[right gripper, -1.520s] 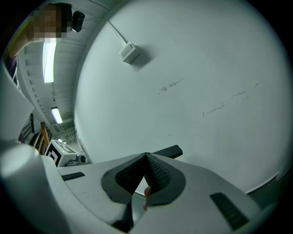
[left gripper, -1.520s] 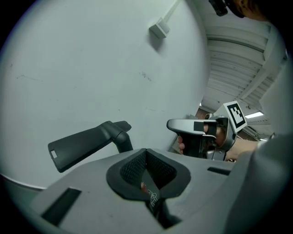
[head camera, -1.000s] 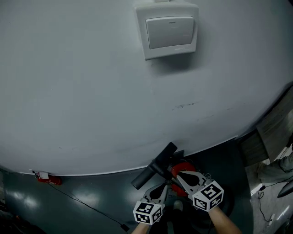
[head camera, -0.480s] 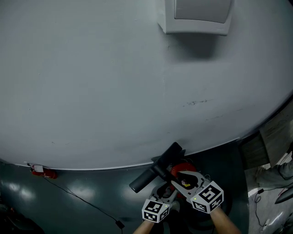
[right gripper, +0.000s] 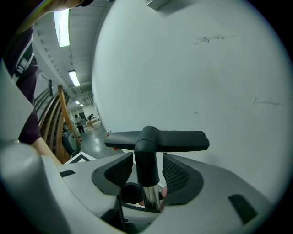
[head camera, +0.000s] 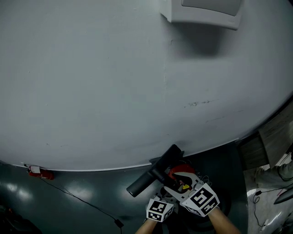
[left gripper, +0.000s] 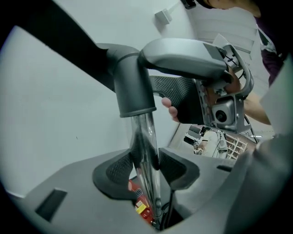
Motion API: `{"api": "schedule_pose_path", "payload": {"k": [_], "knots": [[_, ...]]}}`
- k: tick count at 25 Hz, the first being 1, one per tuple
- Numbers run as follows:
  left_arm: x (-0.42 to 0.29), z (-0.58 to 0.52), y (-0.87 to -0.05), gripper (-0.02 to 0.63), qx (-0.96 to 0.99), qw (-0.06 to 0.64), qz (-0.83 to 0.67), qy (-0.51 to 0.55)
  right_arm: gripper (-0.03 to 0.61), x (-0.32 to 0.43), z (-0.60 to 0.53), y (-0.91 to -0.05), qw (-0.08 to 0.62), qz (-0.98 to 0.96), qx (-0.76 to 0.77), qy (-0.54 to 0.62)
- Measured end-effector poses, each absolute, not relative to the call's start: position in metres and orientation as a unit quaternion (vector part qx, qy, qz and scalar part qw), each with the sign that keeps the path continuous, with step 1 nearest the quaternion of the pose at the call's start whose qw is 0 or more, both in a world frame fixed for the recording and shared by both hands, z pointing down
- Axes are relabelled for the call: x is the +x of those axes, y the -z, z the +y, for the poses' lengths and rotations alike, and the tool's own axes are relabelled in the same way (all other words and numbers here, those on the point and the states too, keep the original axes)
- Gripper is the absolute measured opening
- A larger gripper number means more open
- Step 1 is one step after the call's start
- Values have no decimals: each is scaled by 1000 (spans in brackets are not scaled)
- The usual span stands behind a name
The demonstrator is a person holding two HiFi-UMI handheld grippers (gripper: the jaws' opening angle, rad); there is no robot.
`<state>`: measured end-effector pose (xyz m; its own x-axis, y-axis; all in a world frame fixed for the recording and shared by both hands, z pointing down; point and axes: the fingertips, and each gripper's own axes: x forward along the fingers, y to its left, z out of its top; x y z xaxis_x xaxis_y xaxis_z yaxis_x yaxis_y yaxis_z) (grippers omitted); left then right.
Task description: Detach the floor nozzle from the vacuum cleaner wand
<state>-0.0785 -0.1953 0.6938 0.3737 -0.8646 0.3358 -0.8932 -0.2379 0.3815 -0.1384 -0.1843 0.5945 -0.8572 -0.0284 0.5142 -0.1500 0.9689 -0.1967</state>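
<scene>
The black floor nozzle (head camera: 151, 174) points up along the grey wall on its shiny metal wand (left gripper: 145, 151), above the red vacuum body (head camera: 181, 170). My left gripper (head camera: 166, 195) sits low on the wand. In the left gripper view my left gripper (left gripper: 146, 167) has the wand between its pads, and the jaws are opening. My right gripper (head camera: 176, 182) is higher up. In the right gripper view my right gripper (right gripper: 147, 171) straddles the nozzle's dark neck (right gripper: 147, 160) with a gap on each side, jaws opening. The nozzle head (right gripper: 158, 139) lies crosswise above them.
A white switch plate (head camera: 201, 11) sits high on the wall. On the dark floor (head camera: 91, 215) a small red object (head camera: 35, 172) lies by the wall, with a thin cable (head camera: 87, 203) running from it. Steps and clutter (head camera: 270, 137) stand at the right.
Both grippers have sunk and closed in on the wand, and their jaws have spread from shut to open. The right gripper has rolled. The nozzle has stayed put.
</scene>
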Motion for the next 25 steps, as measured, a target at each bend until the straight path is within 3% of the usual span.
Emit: {"api": "schedule_pose_path", "payload": {"k": [18, 25], "knots": [[-78, -198, -696, 153, 786, 270, -556, 7, 190, -162, -184, -616, 335, -939, 70, -23], [-78, -200, -694, 152, 782, 272, -561, 13, 189, -162, -190, -617, 335, -936, 72, -77]]}}
